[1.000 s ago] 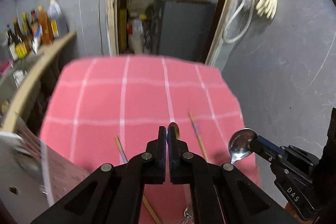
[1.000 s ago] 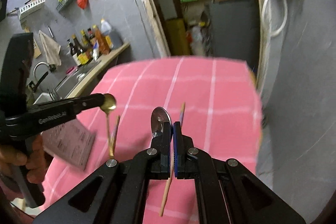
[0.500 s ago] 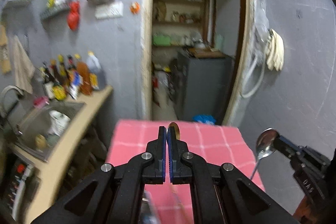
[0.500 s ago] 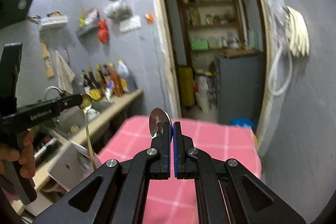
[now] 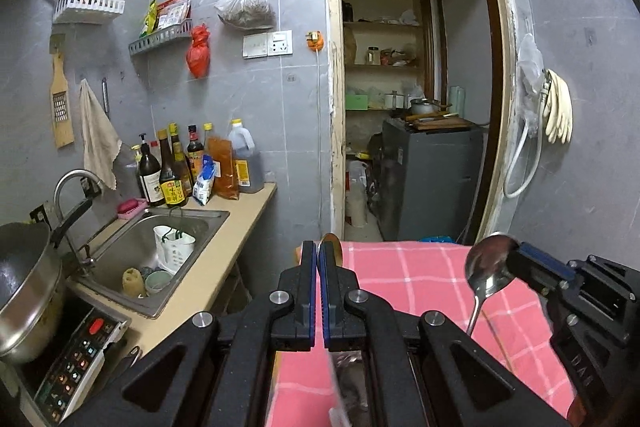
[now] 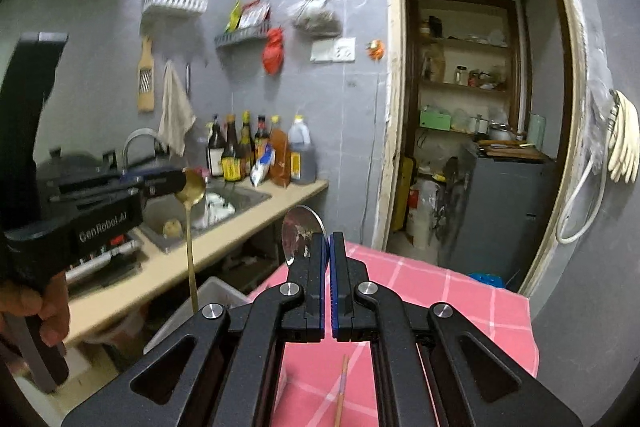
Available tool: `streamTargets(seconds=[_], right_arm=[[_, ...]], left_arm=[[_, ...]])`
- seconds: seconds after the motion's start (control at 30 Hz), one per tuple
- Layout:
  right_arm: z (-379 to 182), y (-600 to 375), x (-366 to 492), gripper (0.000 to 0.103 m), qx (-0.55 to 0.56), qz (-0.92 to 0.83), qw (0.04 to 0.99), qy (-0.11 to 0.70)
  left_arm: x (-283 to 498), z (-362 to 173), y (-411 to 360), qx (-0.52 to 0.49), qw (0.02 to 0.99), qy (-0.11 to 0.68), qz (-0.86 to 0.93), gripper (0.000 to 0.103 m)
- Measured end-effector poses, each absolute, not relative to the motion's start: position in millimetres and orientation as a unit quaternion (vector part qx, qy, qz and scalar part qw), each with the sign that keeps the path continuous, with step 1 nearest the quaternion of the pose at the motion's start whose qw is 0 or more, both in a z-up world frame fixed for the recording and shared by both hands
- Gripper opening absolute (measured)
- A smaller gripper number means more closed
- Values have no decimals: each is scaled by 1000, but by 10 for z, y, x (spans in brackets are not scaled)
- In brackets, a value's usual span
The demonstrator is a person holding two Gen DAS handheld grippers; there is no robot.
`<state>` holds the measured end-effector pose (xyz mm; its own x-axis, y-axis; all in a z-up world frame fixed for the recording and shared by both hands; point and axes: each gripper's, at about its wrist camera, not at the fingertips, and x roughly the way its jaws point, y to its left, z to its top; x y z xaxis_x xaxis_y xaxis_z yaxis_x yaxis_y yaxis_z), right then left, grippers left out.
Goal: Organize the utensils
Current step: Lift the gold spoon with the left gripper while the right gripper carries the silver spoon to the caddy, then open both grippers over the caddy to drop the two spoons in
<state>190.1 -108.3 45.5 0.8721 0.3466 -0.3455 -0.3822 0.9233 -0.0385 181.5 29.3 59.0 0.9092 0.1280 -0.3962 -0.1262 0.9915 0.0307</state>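
My left gripper is shut on a gold spoon, whose bowl peeks out beside the fingers. In the right wrist view the gold spoon hangs handle-down from the left gripper, held by a hand above the counter's edge. My right gripper is shut on a silver spoon, gripped at the bowl. From the left wrist, the silver spoon dangles from the right gripper over the pink checked tablecloth. One chopstick lies on the cloth below the right gripper.
A sink holding cups is set in the beige counter on the left, with sauce bottles behind it. A steel pot sits on an induction cooker. A white box stands beside the table. An open doorway lies ahead.
Both grippers have lifted off the table and tilted upward, each carrying its spoon. The pink cloth has dropped low in view; the wall, sink and doorway now fill the frames.
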Motion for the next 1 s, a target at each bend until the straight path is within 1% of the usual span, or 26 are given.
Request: streamTargets(seconds=[0.27,0.7,0.77,0.83,1.0], right_arm=[[229,-952,1833,2,-75,178,960,202],[-49,-962,1854,3,-37,206,943,258],[-86,-964,1857,4,-32,214,938,270],[-117,-969,1854,6,-24,222,934,280],[-152,-985,1843,7,-13,231,928,291]], left_arm=[[1722,310,269,33,978,201,42,2],[1707,75,302,3,968,249,-10,3],[1716,54,327,-8,965,259,-23,3],[1730,38,364,-22,962,271,-34,4],[1741,-13,445,-45,955,290,-54,4]])
